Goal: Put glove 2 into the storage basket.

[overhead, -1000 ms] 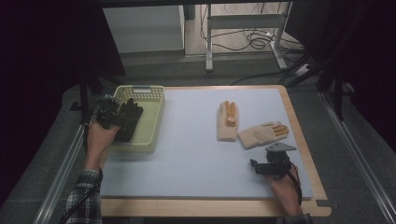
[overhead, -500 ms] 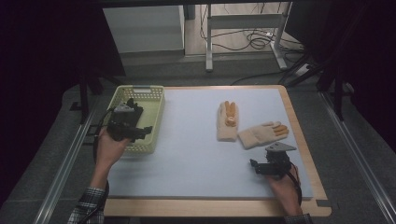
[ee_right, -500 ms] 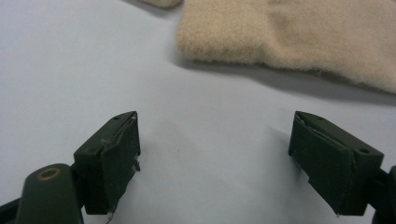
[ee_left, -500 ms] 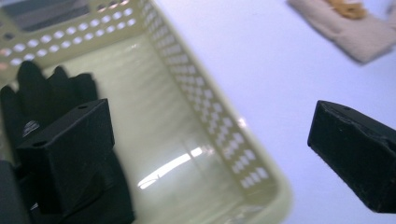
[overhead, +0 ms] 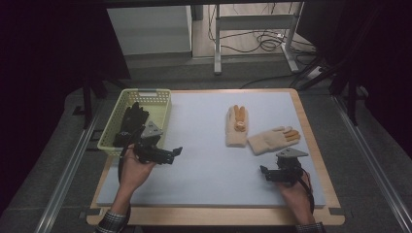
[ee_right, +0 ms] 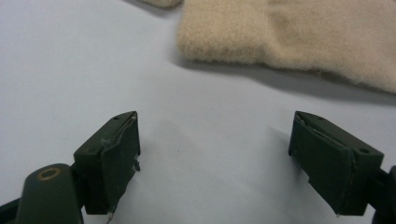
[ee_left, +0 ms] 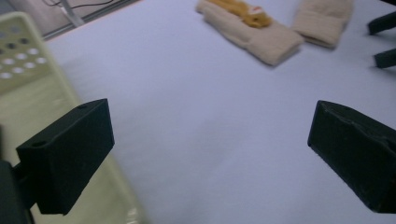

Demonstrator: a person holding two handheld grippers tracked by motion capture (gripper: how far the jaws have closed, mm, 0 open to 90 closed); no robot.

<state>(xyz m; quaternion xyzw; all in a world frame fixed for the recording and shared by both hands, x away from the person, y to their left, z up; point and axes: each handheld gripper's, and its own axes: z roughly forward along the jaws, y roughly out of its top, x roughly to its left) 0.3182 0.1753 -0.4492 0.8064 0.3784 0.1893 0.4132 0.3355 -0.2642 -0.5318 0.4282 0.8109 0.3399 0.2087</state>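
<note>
Two beige gloves lie on the pale mat [overhead: 204, 160], right of centre toward the far side. The left glove [overhead: 236, 127] lies with fingers pointing far, orange fingertips and a small orange patch on it. The right glove [overhead: 272, 140] lies just beside it, cuff near the first glove's cuff, orange fingertips pointing right; whether the two touch cannot be told.

The right gripper [overhead: 266, 174] rests near the mat's near right corner, just near of the right glove, not touching it. In the right gripper view its jaws stand wide apart with bare mat between them, and the glove's cuff [ee_right: 289, 37] lies just beyond the tips.

The left gripper [overhead: 174, 154] hovers at the near left of the mat, just beside the basket, pointing right. Its jaws are wide apart, nothing between them; the left gripper view looks across the mat to both gloves [ee_left: 252, 28].

A pale green basket [overhead: 160, 99] sits at the far left edge, holding dark gloves [overhead: 130, 124].
</note>
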